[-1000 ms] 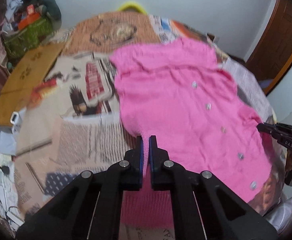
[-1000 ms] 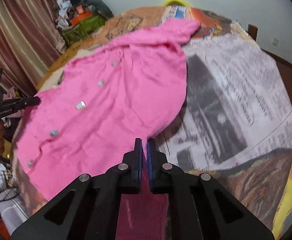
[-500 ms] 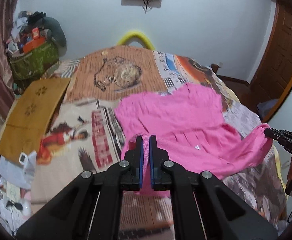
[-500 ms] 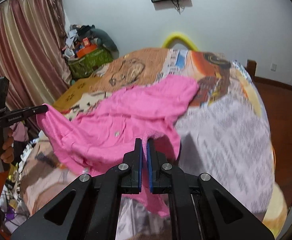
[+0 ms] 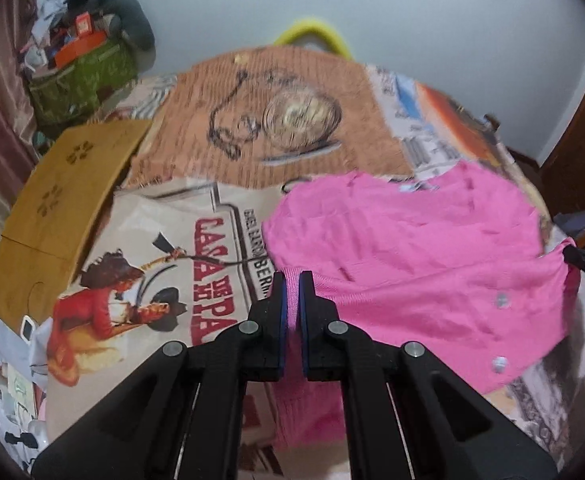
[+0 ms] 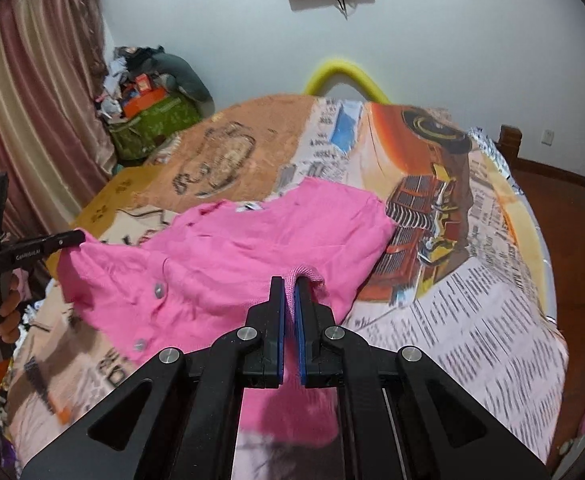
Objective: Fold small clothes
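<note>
A small pink knit cardigan (image 5: 412, 264) with silver buttons lies on the printed bed cover, its near hem lifted and carried over the far half. My left gripper (image 5: 291, 284) is shut on one hem corner. My right gripper (image 6: 290, 288) is shut on the other hem corner; the cardigan also shows in the right wrist view (image 6: 232, 256). Each gripper's tip shows in the other's view, pinching pink cloth: the right one at the right edge (image 5: 584, 266), the left one at the left edge (image 6: 48, 246).
A printed bed cover (image 5: 164, 264) spreads under the cardigan. A yellow-brown board (image 5: 64, 200) lies at the left edge. A pile of bags and clutter (image 6: 152, 100) stands by the curtain (image 6: 32, 100). A yellow hoop (image 6: 344, 78) is behind the bed.
Both grippers lifted the cardigan's near hem and carried it away from me over the far half. The buttoned front, flat a second ago, now folds over.
</note>
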Tool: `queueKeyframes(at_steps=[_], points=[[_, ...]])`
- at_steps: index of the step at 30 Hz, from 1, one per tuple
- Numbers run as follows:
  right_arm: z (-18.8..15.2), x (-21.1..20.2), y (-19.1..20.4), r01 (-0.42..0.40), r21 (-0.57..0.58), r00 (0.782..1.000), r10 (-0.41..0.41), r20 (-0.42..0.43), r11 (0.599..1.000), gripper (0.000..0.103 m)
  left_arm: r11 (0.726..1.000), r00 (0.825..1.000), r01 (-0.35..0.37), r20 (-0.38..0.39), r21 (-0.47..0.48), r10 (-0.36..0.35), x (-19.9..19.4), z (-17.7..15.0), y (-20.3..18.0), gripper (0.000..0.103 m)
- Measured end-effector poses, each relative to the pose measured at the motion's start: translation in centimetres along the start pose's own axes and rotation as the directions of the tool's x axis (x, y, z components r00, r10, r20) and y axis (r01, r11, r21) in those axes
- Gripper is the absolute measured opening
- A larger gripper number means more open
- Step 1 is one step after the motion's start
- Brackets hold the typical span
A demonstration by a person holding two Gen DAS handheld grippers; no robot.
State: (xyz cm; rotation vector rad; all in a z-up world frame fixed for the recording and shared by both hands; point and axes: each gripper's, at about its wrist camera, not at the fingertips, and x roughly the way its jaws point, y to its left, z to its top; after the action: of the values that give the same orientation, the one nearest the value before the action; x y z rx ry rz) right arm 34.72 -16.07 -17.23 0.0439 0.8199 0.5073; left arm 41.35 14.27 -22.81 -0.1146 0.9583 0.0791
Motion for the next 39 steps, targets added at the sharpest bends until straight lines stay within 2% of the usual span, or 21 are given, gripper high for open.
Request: queueKeyframes(at_steps=[5,7,9,11,16,20,26,33,35,36,37,39], points=[[-0.7,2.5,-0.9,0.013,0.011,0.998,-0.012,-0.066,1.000,0.005,1.000,0.999,0.001,-0.049,-0.006,-0.001,2.2,-0.7,0.5,0.006],[-0.9,2.6,-0.9,0.012,0.006,0.997,-0.012,-0.076,1.000,0.005,1.000,0.998,0.013,-0.067,-0.023,-0.014,2.2,-0.8,0.9,0.015],[-1.1,2.1,-0.9,0.004,0.004,0.997,-0.004,-0.078,1.000,0.006,0.999,0.997,0.027,-0.068,-0.040,-0.030,1.6,-0.9,1.4,0.018],[-1.1,1.4,-1.0,0.003,0.010,0.997,-0.002,-0.081,1.000,0.009,0.999,0.998,0.025,-0.057,-0.048,-0.028,0.6,-1.0,1.9,0.022],[-1.5,-1.6,-0.9,0.019,-0.008,0.999,-0.020,-0.042,1.000,0.028,0.997,0.998,0.056,-0.030,-0.056,-0.057,-2.1,-2.2,2.9,0.035],[-2.7,-3.4,-1.2,0.027,-0.012,0.999,-0.027,-0.039,1.000,0.030,0.995,0.995,0.067,-0.066,-0.077,-0.072,-2.0,-3.7,3.4,0.036],[-4.7,-3.9,-1.4,0.020,0.017,0.997,-0.019,-0.071,1.000,0.030,0.985,0.982,0.106,-0.139,-0.134,-0.125,0.0,-5.3,3.7,0.036],[-6.4,-1.7,-0.8,0.007,0.045,0.992,-0.001,-0.130,0.999,0.030,0.984,0.976,0.119,-0.167,-0.130,-0.140,1.7,-5.7,2.6,0.036],[-6.5,-1.3,-0.9,-0.011,0.061,0.991,0.019,-0.131,0.998,0.030,0.982,0.975,0.128,-0.161,-0.138,-0.150,1.7,-5.8,2.5,0.029],[-6.6,-1.2,-0.8,-0.020,0.062,0.991,0.028,-0.130,0.998,0.030,0.979,0.973,0.144,-0.160,-0.148,-0.167,1.7,-5.9,2.5,0.018],[-6.6,-1.2,-0.8,-0.024,0.062,0.992,0.032,-0.126,0.998,0.024,0.974,0.971,0.156,-0.158,-0.162,-0.182,1.6,-5.9,2.5,0.011],[-6.7,-1.2,-0.6,-0.042,0.063,0.991,0.049,-0.124,0.997,0.011,0.976,0.974,0.146,-0.149,-0.164,-0.170,1.3,-5.8,2.4,0.007]])
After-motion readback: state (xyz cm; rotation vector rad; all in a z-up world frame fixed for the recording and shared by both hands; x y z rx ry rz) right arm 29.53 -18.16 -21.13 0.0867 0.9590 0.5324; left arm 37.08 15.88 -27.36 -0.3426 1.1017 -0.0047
